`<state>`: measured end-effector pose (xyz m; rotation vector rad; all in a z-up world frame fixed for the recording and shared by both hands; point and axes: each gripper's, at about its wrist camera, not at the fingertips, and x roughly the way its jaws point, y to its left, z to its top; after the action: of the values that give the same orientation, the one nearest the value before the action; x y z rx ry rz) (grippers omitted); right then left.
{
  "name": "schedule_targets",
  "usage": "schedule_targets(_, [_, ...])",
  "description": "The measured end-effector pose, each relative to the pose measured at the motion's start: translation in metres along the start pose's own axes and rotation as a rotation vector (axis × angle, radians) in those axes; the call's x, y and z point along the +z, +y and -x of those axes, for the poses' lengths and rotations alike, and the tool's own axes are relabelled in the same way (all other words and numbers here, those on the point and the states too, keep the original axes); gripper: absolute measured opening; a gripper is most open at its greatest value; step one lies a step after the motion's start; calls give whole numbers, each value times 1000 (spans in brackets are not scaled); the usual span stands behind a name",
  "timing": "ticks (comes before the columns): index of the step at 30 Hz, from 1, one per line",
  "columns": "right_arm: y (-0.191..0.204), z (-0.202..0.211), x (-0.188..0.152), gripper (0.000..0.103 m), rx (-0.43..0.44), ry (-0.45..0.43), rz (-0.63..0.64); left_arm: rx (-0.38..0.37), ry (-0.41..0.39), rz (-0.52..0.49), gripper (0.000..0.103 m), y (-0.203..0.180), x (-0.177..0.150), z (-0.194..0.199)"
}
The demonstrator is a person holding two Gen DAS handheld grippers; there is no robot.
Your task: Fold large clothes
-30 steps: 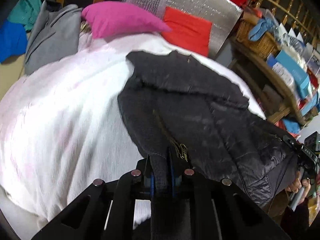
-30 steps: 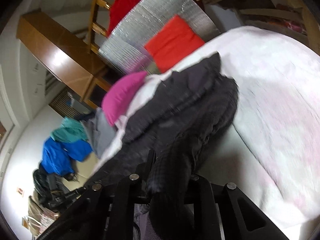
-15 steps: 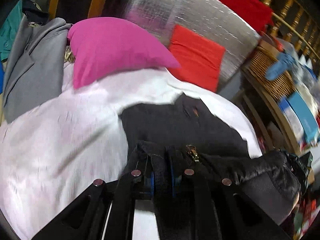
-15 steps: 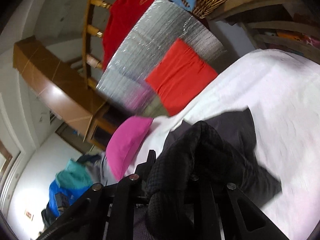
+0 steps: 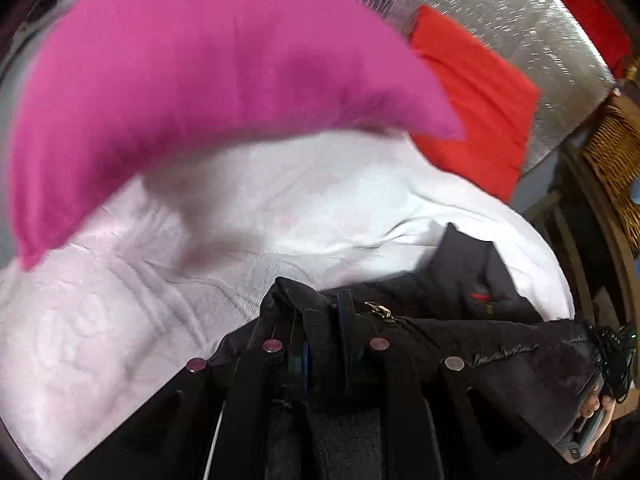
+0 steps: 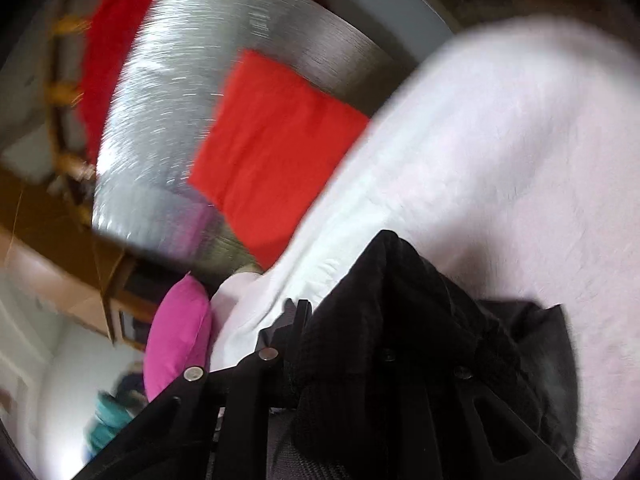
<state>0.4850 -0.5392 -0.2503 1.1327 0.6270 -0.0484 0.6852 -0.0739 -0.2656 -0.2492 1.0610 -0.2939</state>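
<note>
A black quilted jacket (image 5: 460, 292) lies on the white bedsheet (image 5: 280, 200), its lower edge doubled over toward the pillows. My left gripper (image 5: 320, 320) pinches the zipper-side hem between its fingers, and the jaws are starting to open with the cloth still in them. In the right wrist view, the jacket (image 6: 420, 320) is bunched up over my right gripper (image 6: 348, 320) and hides one finger. Those jaws are opening too, with fabric between them. A hand (image 5: 592, 412) on the right gripper's handle shows at the left view's right edge.
A pink pillow (image 5: 200, 80) lies close ahead of the left gripper. A red cushion (image 5: 472, 100) leans on a silver foil board (image 5: 500, 8) at the head of the bed. A wicker basket (image 5: 612, 160) and wooden shelving stand to the right of the bed.
Both grippers have carried the jacket's hem toward the pillows, doubling the jacket over itself. The pink pillow and red cushion now loom much closer.
</note>
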Motion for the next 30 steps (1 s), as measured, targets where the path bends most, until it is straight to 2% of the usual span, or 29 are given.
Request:
schedule_targets(2, [-21,-15,12,25,35,67,-124,-26,43,53,18,11,3,-20])
schedule_targets(4, [-40,-18,21,30,119,103,-255,-92,65,127,20,22,8,-24])
schedule_targets(6, [-51,-9,30,38,239,105,-348,-174,69,198,23,33,13,-19])
schedule_targets(8, [-52,10,40,62,305,90,-358,-245,42,255,27,42,19,-1])
schedule_targets(9, [-51,22,46,72,330,71,-358,-245,-6,274,33,47,22,15])
schedule_targets(11, [-46,42,51,73,357,62,-356,-245,-114,298,73,55,26,48])
schedule_targets(12, [-40,53,50,73,360,68,-327,-259,-158,308,77,59,26,63])
schedule_targets(14, [-24,78,46,78,318,31,-207,-264,-230,292,77,63,20,95])
schedule_targets(16, [-14,106,41,98,275,-57,-80,-221,-236,217,78,59,4,112])
schedule_targets(18, [-17,122,32,99,276,-76,-76,-188,-214,161,78,54,-19,117])
schedule_targets(20, [-29,127,20,99,242,-19,-110,-141,-161,98,78,48,-42,112])
schedule_targets(23, [-52,141,2,99,14,-30,-59,-63,-89,47,78,41,-58,93])
schedule_targets(24, [-61,142,-3,99,-36,-31,-52,-40,-57,48,78,41,-62,84])
schedule_targets(27, [-81,141,-12,98,-112,-22,-65,3,73,49,78,43,-62,48])
schedule_targets(30, [-80,124,-15,98,-176,-11,-11,3,88,69,78,46,-65,33])
